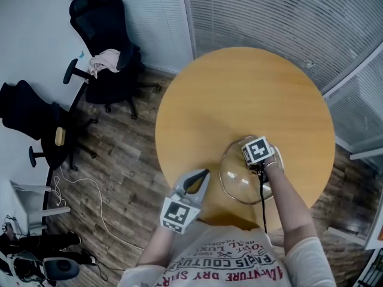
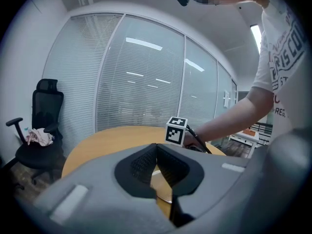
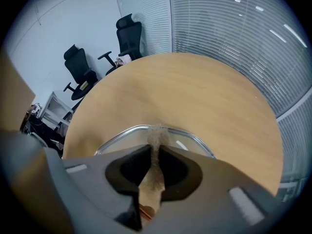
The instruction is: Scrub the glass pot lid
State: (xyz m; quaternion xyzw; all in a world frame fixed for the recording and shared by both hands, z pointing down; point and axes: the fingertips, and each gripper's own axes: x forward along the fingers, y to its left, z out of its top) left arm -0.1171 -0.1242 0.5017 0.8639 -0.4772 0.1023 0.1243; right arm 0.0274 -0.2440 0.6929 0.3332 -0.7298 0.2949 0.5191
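Glass pot lid [image 1: 234, 183] lies flat on the round wooden table [image 1: 239, 94], near-right part, close to the person.

**Grippers**
- Right gripper [image 1: 258, 155] stands over the lid, jaws clenched on a thin tan scrub pad [image 3: 156, 136]. In the right gripper view the pad pokes past the jaw tips and meets the far rim of the lid [image 3: 124, 139].
- Left gripper [image 1: 203, 176] is just to the left of the lid, over the near table edge, and not touching it. In the left gripper view its pads meet at the tips with nothing between them [image 2: 156, 148]: closed, empty.

**Progress (judgement)**
- Scrubbing looks under way, with the pad on the glass at the rim.
- No suds, water or streaks show, so I cannot tell how much of the surface is covered.
- Only the one rim contact can be confirmed. The rest of the dome and the underside count as left to do.
- The lid is not steadied by the other tool and may slide on the smooth tabletop under side pressure.

**Materials and shapes**
- Lid: clear, shallow dome with a bright metal band round the edge. The knob is not visible under the right gripper.
- Pad: fibrous, coarse, flat, frayed at the tip.
- Jaws: grey plastic bodies with black ribbed pads.
- Table: matte, warm yellow-brown, circular.
- Floor [image 1: 128, 154]: dark wood-look planks.
- Two black office chairs [image 1: 106, 52] stand far left.
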